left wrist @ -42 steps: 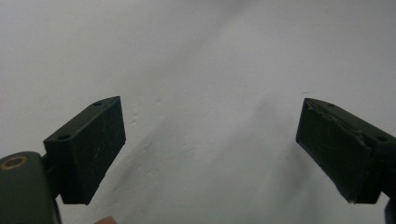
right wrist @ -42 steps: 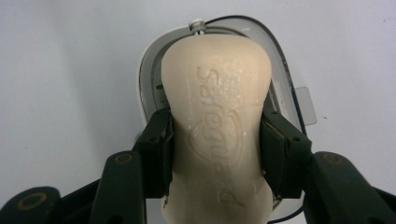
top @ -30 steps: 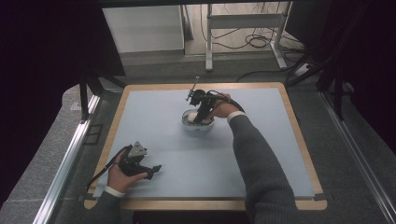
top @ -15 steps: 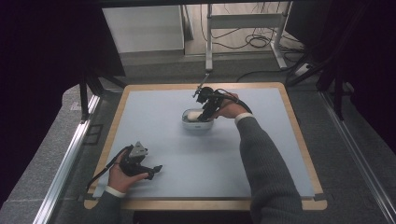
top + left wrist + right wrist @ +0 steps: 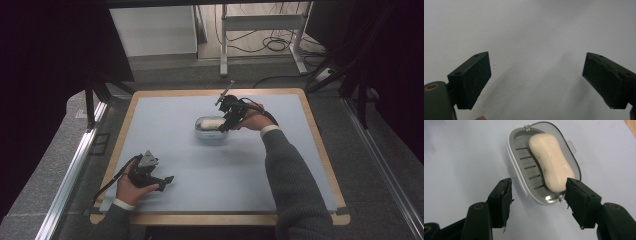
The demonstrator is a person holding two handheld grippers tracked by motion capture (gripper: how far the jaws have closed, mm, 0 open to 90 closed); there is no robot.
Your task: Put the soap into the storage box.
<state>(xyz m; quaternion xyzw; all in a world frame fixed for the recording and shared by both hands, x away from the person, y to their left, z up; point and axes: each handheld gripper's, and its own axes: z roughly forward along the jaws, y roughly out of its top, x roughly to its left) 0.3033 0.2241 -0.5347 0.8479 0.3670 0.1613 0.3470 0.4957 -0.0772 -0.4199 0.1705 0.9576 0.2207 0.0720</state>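
Right gripper: just opening, nothing held | soap in dish | left gripper: open, well apart

R gripper moves off the soap dish toward the far right and rises a bit; jaws have just been opening, nothing between them, soap lies in dish.

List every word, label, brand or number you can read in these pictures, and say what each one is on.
None can be read.
The bar of soap has faint marks pressed into its top, too blurred to tell as letters.
The soap dish, the blue mat and the fingers of both grippers carry no print.
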